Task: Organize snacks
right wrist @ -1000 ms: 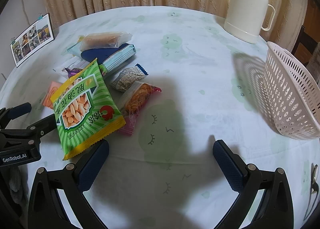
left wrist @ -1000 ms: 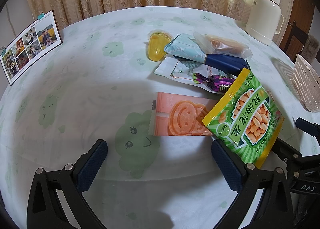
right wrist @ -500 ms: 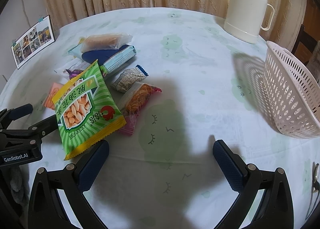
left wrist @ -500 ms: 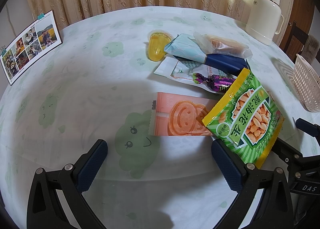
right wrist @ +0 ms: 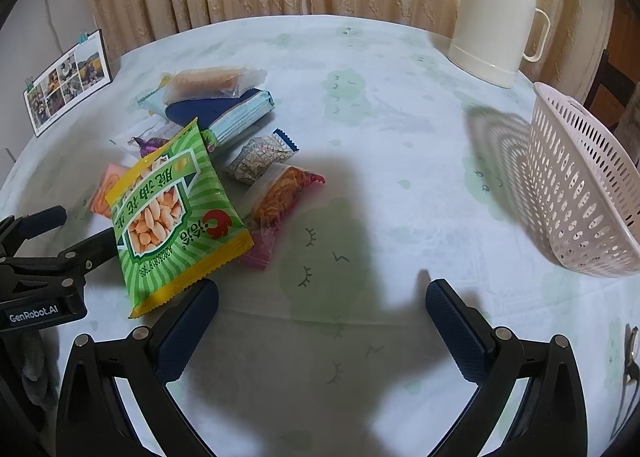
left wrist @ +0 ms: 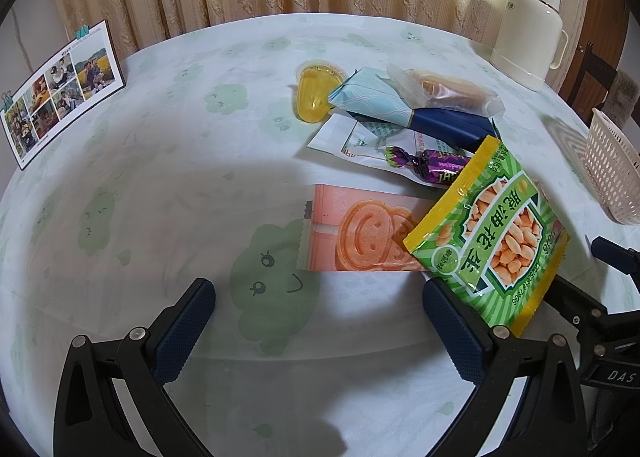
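Both grippers hover wide apart and empty above the table (right wrist: 400, 97). Ahead of the left gripper (left wrist: 320, 317) lies the snack pile, a green peanut bag (left wrist: 492, 233) overlapping a pink wafer pack (left wrist: 352, 233). Left of the right gripper (right wrist: 322, 321) sits that bag (right wrist: 172, 213); the basket (right wrist: 584, 185) stands far right.

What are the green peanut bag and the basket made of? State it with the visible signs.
Green peanut bag: apparently glossy plastic film; it shows shiny glare and crinkled sealed edges. Basket: looks like rigid moulded plastic, pale and matte, with regular rows of slots through its wall.
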The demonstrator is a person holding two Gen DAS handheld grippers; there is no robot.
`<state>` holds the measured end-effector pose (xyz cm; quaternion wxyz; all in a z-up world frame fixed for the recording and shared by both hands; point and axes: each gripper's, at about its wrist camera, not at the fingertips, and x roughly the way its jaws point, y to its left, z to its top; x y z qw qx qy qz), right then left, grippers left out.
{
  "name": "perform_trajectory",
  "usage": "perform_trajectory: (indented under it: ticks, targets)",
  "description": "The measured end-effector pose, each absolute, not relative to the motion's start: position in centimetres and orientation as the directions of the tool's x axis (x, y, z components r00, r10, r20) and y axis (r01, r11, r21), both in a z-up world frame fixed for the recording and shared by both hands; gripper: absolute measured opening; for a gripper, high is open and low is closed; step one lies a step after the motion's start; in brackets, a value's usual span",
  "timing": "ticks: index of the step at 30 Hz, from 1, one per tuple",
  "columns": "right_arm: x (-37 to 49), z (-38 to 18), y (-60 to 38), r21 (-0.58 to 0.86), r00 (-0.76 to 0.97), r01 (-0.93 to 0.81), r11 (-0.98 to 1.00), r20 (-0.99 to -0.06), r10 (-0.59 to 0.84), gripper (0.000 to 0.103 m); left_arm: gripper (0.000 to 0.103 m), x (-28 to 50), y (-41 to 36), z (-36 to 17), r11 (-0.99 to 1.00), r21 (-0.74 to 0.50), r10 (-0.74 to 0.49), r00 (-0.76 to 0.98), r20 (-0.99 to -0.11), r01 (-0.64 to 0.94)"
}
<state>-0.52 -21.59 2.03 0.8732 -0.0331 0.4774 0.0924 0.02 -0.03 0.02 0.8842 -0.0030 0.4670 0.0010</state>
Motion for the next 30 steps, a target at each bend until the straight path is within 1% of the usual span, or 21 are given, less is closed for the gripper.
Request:
perform_trajectory:
  ticks: [7, 9, 14, 21, 26, 30]
  targets:
    - [-0.8, 2.4, -22.7, 0.138, 0.542, -0.203, 0.969, -0.809, 0.228, 0.103, 0.103, 0.1, 0.0, 0.0, 1.0, -0.006, -0.003, 0.564, -0.826, -0.003]
    - [-1.1, 2.8, -22.8, 0.187, 0.548, -0.245, 0.951, -0.782, 0.296, 0.103, 0.103, 0.2, 0.0, 0.1, 1.0, -0.008, -0.007, 0.564, -0.826, 0.002]
    - [-2.3, 3.7, -22.9, 0.215, 0.599, -0.302, 0.929, -0.715, 0.36, 0.103, 0.102, -0.4, 0.8, 0.9, 0.999, -0.043, -0.031, 0.61, -0.792, -0.005]
    - [-2.9, 4.2, -23.6, 0.243, 0.622, -0.297, 0.923, -0.684, 0.38, 0.102, 0.102, -0.7, 1.8, 1.9, 0.997, -0.079, -0.045, 0.654, -0.755, -0.023]
    - [-3.0, 4.3, -23.8, 0.24, 0.625, -0.3, 0.923, -0.682, 0.38, 0.099, 0.102, -0.7, 3.2, 1.8, 0.988, -0.144, -0.069, 0.653, -0.754, -0.062]
    - [-2.9, 4.2, -23.6, 0.23, 0.62, -0.298, 0.926, -0.691, 0.371, 0.099, 0.101, -0.6, 3.4, 1.5, 0.985, -0.156, -0.074, 0.643, -0.762, -0.072]
